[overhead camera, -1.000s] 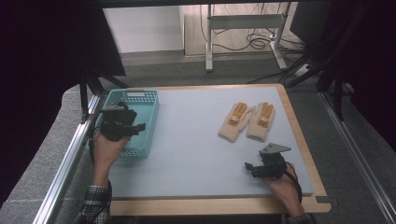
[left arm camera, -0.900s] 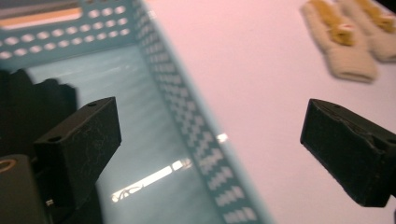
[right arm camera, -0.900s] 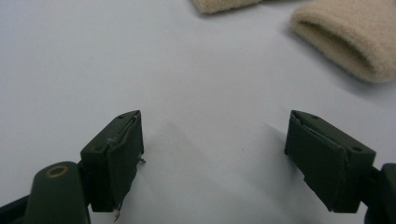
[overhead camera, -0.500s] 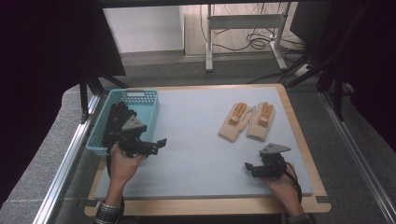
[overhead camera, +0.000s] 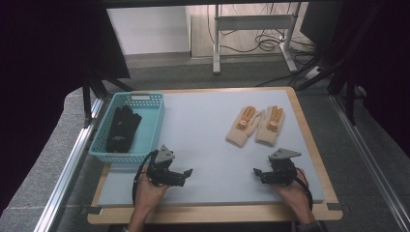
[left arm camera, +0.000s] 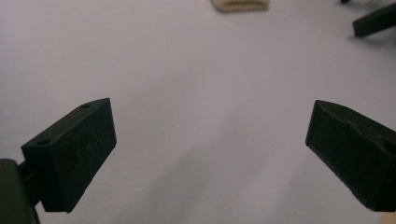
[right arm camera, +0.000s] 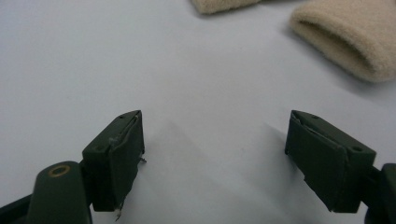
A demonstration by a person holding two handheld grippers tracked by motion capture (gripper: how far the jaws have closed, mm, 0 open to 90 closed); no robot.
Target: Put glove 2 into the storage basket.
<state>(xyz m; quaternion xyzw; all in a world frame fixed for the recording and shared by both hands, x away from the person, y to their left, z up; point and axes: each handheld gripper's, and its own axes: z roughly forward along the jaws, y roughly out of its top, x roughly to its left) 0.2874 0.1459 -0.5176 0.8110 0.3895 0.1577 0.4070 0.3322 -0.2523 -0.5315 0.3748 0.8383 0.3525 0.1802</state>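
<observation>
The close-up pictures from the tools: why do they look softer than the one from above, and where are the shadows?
In the left gripper view the mat is soft and the beige glove blurred. In the right gripper view the glove cuff is fuzzy and faint shadows lie by the jaws. In the high view the table is evenly lit and its surroundings dark.

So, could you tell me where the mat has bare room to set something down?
The widest free patch is the middle of the mat, between the blue basket and the tan gloves. The strip between the left gripper and the right gripper is bare too. The basket already holds black gloves, and the far right is crowded.
</observation>
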